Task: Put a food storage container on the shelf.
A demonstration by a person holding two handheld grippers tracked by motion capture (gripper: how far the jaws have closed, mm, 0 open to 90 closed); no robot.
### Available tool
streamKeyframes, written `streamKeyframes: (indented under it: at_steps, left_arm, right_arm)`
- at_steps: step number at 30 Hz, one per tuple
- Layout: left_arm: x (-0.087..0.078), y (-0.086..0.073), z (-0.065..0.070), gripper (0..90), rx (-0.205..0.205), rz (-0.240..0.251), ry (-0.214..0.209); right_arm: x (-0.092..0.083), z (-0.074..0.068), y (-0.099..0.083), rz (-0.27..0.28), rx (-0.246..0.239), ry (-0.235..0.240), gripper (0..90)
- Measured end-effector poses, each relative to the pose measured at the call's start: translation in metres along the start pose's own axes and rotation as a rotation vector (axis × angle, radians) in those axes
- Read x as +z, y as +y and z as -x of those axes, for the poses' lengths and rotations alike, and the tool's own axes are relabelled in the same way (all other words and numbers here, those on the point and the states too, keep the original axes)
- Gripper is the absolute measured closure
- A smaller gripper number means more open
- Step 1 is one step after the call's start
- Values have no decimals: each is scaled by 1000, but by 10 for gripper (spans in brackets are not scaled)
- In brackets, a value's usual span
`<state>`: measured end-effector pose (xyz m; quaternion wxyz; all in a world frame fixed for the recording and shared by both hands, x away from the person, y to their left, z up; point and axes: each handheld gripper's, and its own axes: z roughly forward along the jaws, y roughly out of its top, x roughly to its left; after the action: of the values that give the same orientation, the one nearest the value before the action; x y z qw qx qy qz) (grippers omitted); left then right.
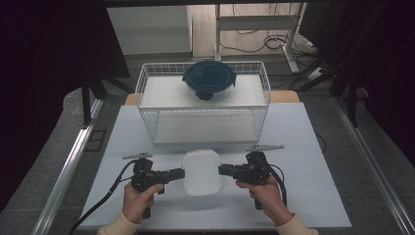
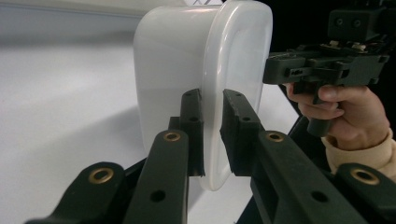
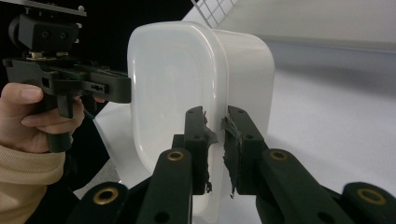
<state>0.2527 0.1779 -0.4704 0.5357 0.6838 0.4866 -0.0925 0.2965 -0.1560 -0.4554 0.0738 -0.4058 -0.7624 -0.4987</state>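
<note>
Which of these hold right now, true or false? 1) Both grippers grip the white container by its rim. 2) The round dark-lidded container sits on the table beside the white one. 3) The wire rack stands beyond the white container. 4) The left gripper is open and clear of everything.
1) True: the left gripper and the right gripper each clamp the rim of the white container.
2) False: the round dark-lidded container sits on top of the wire rack.
3) True.
4) False: its fingers pinch the container's rim.
</note>
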Motion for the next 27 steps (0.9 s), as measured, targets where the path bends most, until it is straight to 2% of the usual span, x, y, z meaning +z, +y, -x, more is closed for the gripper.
streamKeyframes:
  at_steps: [1,3,9,13,16,18,27]
  left_arm:
    - [0,0,0,796,0,0,0]
    - [-2,2,6,797,31,5,20]
    - [-5,7,10,798,40,15,3]
    - [-10,18,21,802,96,31,37]
    - [-11,27,24,802,107,49,21]
    - [-11,36,28,801,126,55,22]
    - [-18,60,41,802,163,81,7]
  right_arm:
    - [0,0,0,0,0,0,792]
    - [-2,-4,2,8,-22,-5,792]
    - [-8,-8,8,21,-45,-5,792]
    - [-11,-13,16,35,-69,-11,792]
    - [-17,-16,26,58,-87,-14,792]
    - [-20,-18,32,63,-99,-23,792]
    - [-35,-28,59,92,-138,-39,791]
